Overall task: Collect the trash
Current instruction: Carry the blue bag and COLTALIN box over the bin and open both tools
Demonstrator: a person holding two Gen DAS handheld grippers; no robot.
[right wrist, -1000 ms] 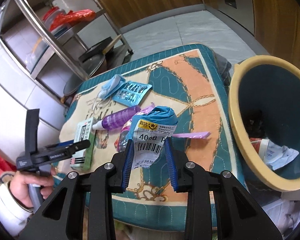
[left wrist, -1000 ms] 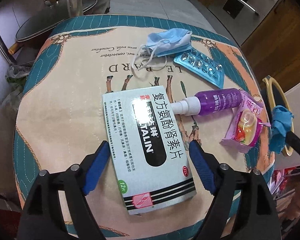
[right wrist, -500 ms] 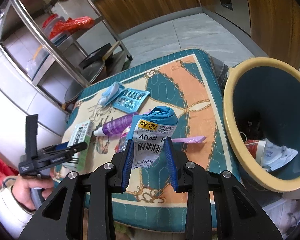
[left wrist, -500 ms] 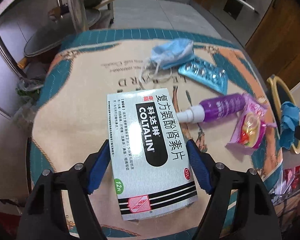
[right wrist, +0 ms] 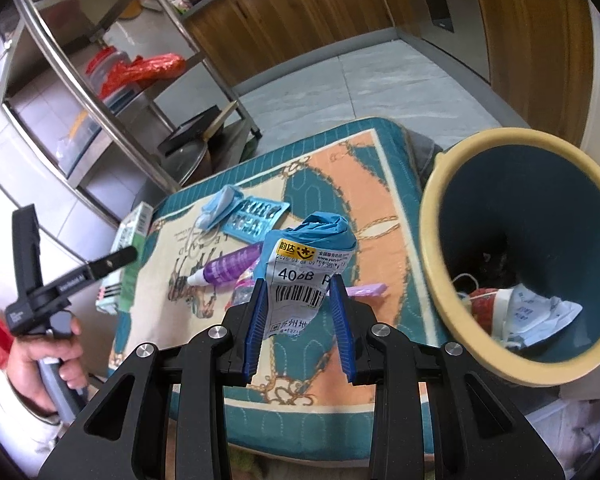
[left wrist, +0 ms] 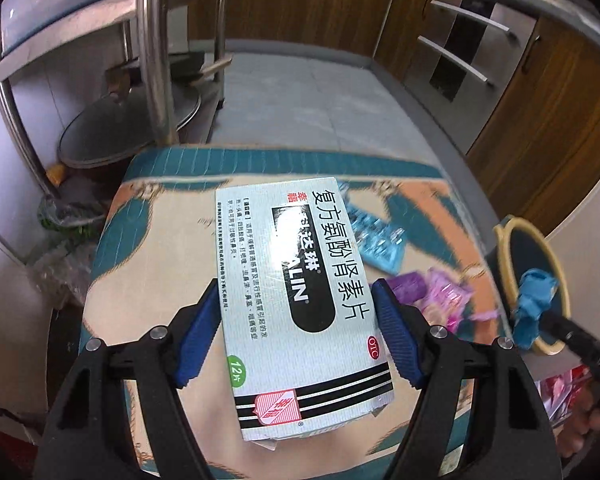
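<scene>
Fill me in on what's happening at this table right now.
A person is clearing trash with two tools. The left hand-held gripper has the medicine box clamped and off the table. The right hand-held gripper holds a crumpled blue courier bag near the bin. A face mask, blister pack and purple spray bottle remain.

Home kitchen: wooden cabinets [right wrist: 300, 20], cookware rack [right wrist: 112, 92].
</scene>
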